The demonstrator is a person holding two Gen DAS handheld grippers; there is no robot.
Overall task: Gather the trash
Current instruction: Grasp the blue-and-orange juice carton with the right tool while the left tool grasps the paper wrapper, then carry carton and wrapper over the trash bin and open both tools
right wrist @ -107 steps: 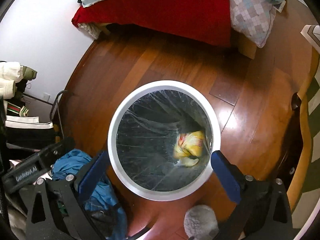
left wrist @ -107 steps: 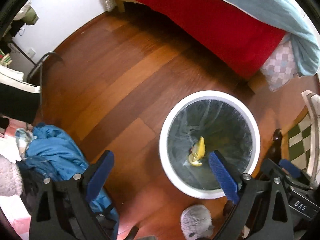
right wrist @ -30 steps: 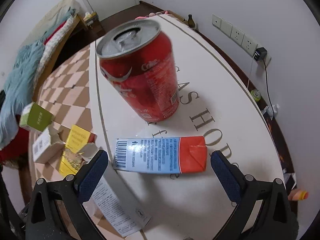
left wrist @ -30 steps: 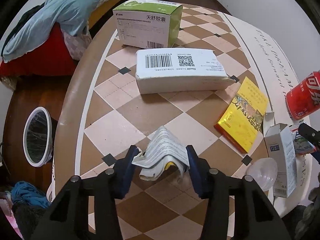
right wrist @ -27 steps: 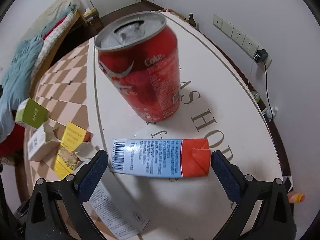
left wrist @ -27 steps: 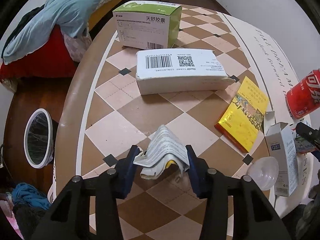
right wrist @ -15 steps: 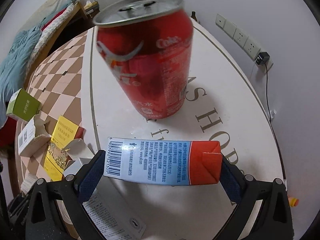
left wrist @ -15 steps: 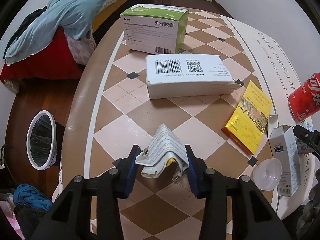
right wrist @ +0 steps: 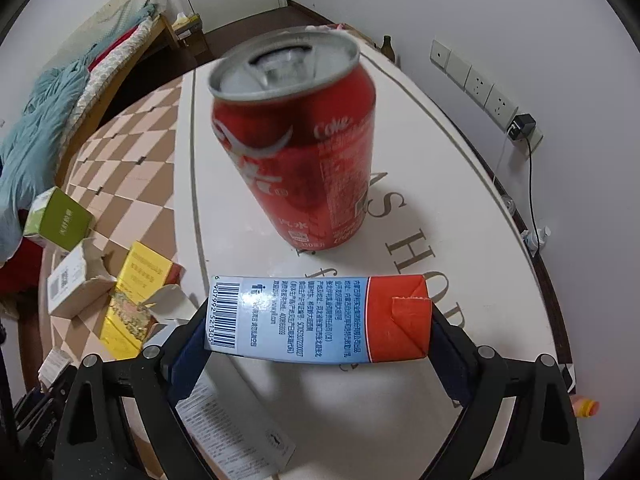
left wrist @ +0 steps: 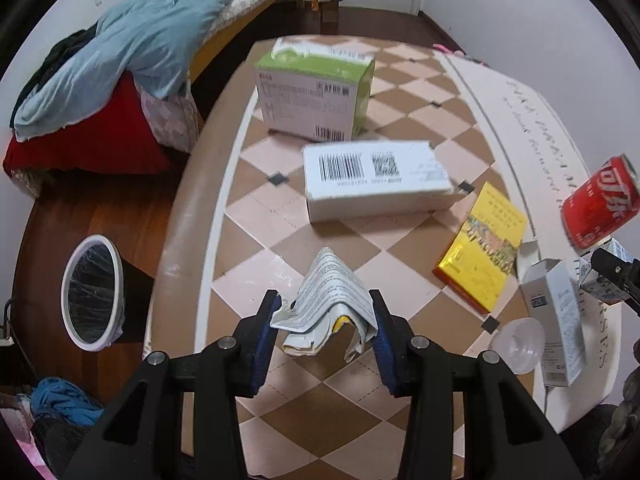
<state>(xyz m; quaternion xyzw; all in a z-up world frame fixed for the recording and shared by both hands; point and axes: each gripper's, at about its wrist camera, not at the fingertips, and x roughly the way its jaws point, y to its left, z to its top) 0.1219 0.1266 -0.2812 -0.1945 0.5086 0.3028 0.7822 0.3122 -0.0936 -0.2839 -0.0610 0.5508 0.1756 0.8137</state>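
Paper wad (left wrist: 326, 312) pinched in narrowed left tongs (left wrist: 324, 320); right tongs (right wrist: 318, 336), wide, clamp carton (right wrist: 320, 316) endwise.

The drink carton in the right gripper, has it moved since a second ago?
Yes. The drink carton has lifted off the table toward the camera, away from the red can beyond it.

The red can (right wrist: 298, 148) carries a white "Coke" script with Chinese characters beneath it, and the blue-and-red carton (right wrist: 320, 318) in front of it shows a barcode numbered 6 907992 521305, its fine Chinese print too small to read. Large serif letters on the white counter (right wrist: 416, 216) read "AS HO" beside the can, while the white box (left wrist: 376, 180) bears a barcode and a QR code with blurred digits
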